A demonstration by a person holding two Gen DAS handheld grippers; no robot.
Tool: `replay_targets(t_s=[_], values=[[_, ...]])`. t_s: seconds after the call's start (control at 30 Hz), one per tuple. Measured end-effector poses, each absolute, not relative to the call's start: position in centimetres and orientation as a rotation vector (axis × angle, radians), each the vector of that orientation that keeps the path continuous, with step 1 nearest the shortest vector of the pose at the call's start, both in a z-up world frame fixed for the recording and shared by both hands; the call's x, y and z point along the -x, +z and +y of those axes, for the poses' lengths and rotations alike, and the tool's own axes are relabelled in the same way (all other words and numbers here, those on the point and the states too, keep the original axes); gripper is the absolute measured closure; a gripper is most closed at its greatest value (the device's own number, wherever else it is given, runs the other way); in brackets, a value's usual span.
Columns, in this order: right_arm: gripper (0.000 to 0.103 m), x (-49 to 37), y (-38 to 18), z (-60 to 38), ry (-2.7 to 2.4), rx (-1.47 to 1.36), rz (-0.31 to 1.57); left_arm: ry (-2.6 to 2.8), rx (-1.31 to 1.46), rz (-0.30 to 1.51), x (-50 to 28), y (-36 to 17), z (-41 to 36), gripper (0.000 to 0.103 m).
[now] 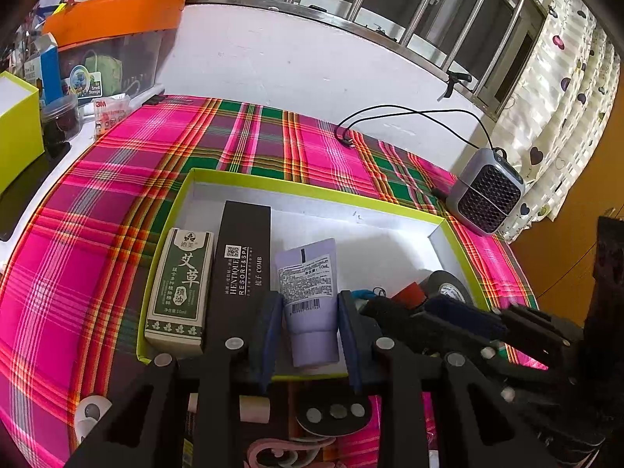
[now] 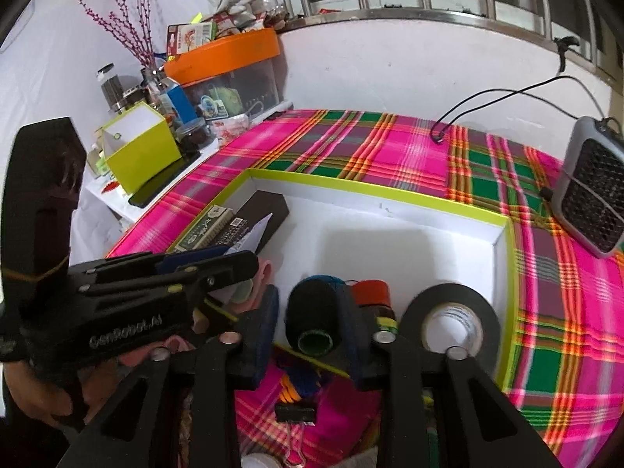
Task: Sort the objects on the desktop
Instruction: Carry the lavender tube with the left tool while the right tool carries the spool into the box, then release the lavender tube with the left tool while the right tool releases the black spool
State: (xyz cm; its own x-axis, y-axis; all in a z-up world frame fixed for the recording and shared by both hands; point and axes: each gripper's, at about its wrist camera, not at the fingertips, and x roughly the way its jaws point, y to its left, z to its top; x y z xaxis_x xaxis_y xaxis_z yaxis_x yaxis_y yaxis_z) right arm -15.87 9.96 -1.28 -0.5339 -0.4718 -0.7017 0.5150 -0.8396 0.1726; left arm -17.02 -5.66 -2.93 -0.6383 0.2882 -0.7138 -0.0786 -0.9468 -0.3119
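Observation:
A shallow white tray with a lime rim (image 1: 312,191) (image 2: 390,189) lies on the plaid cloth. In it, from the left: a green herbal box (image 1: 179,288), a long black comb box (image 1: 241,265) and a lilac tube (image 1: 310,300). My left gripper (image 1: 310,335) is shut on the lilac tube, which lies in the tray. My right gripper (image 2: 312,323) is shut on a black thread spool (image 2: 312,316) at the tray's near edge. A red-capped bottle (image 2: 372,296) and a black tape roll (image 2: 452,323) sit right of the spool.
A grey mini heater (image 1: 487,195) (image 2: 592,195) with a black cable stands at the right. An orange-lidded storage box (image 1: 113,43), a lime box (image 2: 140,148) and clutter stand at the back left. A black binder clip (image 2: 294,415) lies on the cloth near me.

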Motion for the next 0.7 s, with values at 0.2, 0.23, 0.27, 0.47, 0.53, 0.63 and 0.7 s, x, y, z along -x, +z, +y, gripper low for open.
replay_targets(t_s=[0.2,0.23,0.27,0.47,0.53,0.63,0.7], values=[[0.09,15.2,-1.4,10.2,-2.334,-1.063,0.086,2.638,1.22,-0.368,16.9,-3.0,-5.6,0.073],[0.09,15.1,-1.5,10.1,-2.331,-1.065,0.095,2.638,1.219,-0.368,16.9,-3.0,-5.6,0.073],[0.09,15.1,-1.7,9.9,-2.328,-1.068,0.101,2.637,1.219,-0.367,16.8,-3.0,-5.5,0.073],[0.09,15.5,-1.9,9.9,-2.326,-1.076,0.08,2.628,1.223,-0.353,16.8,-2.9,-5.1,0.073],[0.09,15.4,-1.7,10.3,-2.335,-1.07,0.07,2.621,1.225,-0.348,16.8,-2.9,-4.9,0.073],[0.09,15.5,-1.6,10.8,-2.342,-1.071,0.063,2.619,1.227,-0.335,16.7,-2.9,-4.5,0.073],[0.09,15.7,-2.0,10.5,-2.339,-1.087,0.077,2.61,1.228,-0.337,16.7,-2.9,-4.4,0.074]])
